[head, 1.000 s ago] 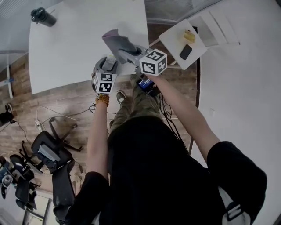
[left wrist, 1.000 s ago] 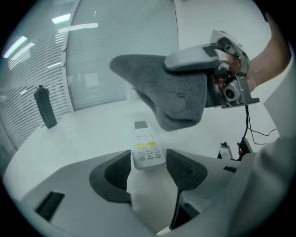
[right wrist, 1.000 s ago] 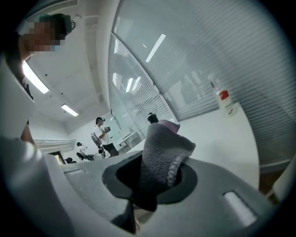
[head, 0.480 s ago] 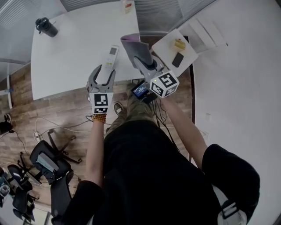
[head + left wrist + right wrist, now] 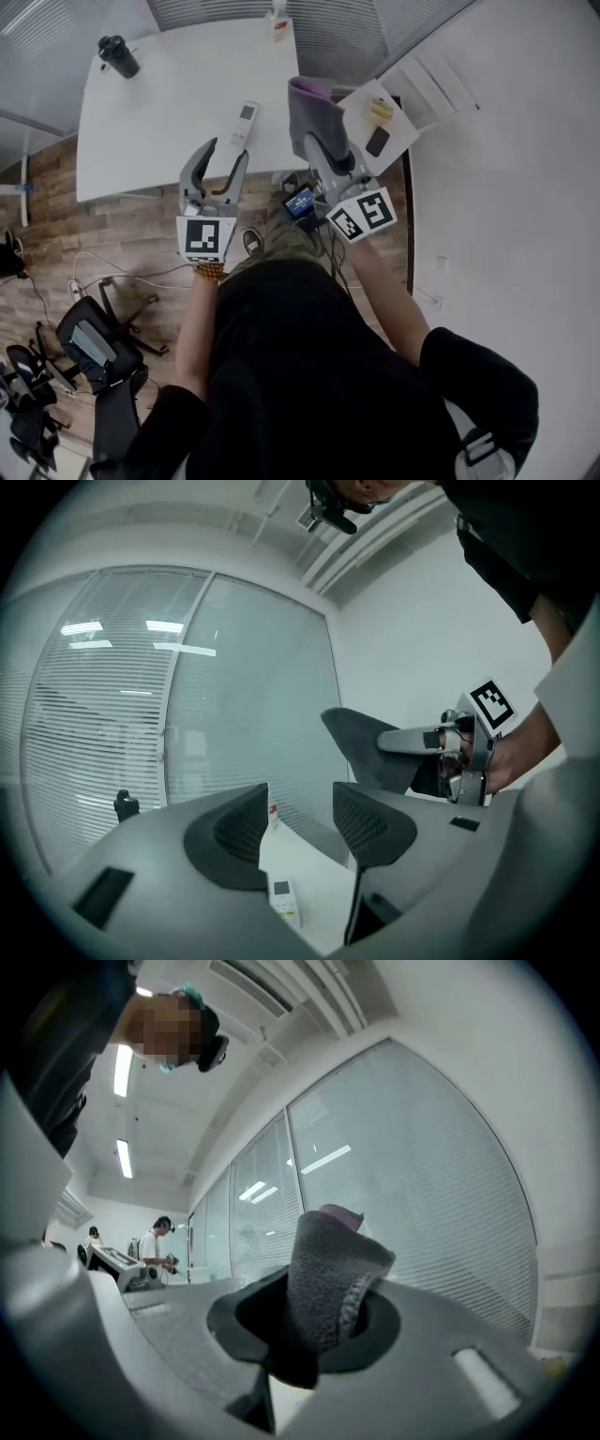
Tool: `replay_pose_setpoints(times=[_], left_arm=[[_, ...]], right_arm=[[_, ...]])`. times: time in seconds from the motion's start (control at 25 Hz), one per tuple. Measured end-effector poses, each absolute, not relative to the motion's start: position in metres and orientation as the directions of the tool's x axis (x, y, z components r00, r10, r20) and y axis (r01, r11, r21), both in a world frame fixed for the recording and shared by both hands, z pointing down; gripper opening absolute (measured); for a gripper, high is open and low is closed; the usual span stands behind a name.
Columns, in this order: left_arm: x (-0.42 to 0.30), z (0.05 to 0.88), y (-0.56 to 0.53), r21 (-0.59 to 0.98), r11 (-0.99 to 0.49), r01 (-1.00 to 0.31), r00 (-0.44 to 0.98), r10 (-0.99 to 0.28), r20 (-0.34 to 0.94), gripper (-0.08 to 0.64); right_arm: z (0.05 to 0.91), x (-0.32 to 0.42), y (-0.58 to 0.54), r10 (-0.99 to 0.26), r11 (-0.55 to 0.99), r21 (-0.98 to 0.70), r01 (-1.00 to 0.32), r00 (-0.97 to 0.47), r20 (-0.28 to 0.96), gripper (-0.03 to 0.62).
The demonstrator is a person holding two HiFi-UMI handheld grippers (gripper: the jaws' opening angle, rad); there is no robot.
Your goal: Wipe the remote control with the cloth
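Clearly nothing was gripped by the left gripper (image 5: 300, 825). Its jaws were apart and closing on empty air. The slim white remote control (image 5: 283, 899) was seen beyond the gap, lying flat on the white table (image 5: 314, 864).

The jaws of the right gripper (image 5: 319, 1326) were set narrow and clamped on the folded grey fleece cloth (image 5: 328, 1269), which stood up out of them with a purple edge on top.

In the head view both grippers were held at the table's near edge, the remote control (image 5: 244, 122) just past the left gripper (image 5: 225, 155), the cloth (image 5: 307, 103) apart from it.

Progress was judged early: cloth secured, remote control untouched. Wiping was judged not begun, and steadying the remote control and all strokes were left.
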State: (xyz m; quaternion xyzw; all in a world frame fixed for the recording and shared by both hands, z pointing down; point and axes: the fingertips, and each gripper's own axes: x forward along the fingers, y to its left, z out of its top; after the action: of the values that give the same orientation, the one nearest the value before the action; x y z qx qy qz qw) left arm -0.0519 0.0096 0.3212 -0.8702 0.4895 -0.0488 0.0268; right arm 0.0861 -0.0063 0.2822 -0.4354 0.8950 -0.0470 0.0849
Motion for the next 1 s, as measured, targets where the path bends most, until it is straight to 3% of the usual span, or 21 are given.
replay_pose_setpoints(times=[0.4,0.68,0.92,1.0], left_arm=[[-0.046,0.255,0.051,-0.076,-0.509,-0.857,0.513,-0.857,-0.047,0.213],[-0.038,0.222,0.07,-0.134,-0.518,-0.845,0.532,-0.839,-0.112,0.212],[-0.046,0.2,0.088,-0.136,-0.473,-0.87,0.489,-0.864,-0.119,0.206],[-0.051,0.198,0.091,-0.161,-0.446,-0.88,0.465,-0.879,-0.103,0.137]], right_arm=[[0.174,0.094,0.044,-0.742,0.639,-0.044,-0.768,-0.599,-0.302,0.067],[0.13,0.066,0.081,-0.641,0.692,0.18,-0.699,-0.71,-0.293,0.067],[0.133,0.06,0.103,-0.67,0.645,0.256,-0.72,-0.694,-0.263,0.067],[0.134,0.057,0.106,-0.672,0.638,0.266,-0.723,-0.691,-0.266,0.067]])
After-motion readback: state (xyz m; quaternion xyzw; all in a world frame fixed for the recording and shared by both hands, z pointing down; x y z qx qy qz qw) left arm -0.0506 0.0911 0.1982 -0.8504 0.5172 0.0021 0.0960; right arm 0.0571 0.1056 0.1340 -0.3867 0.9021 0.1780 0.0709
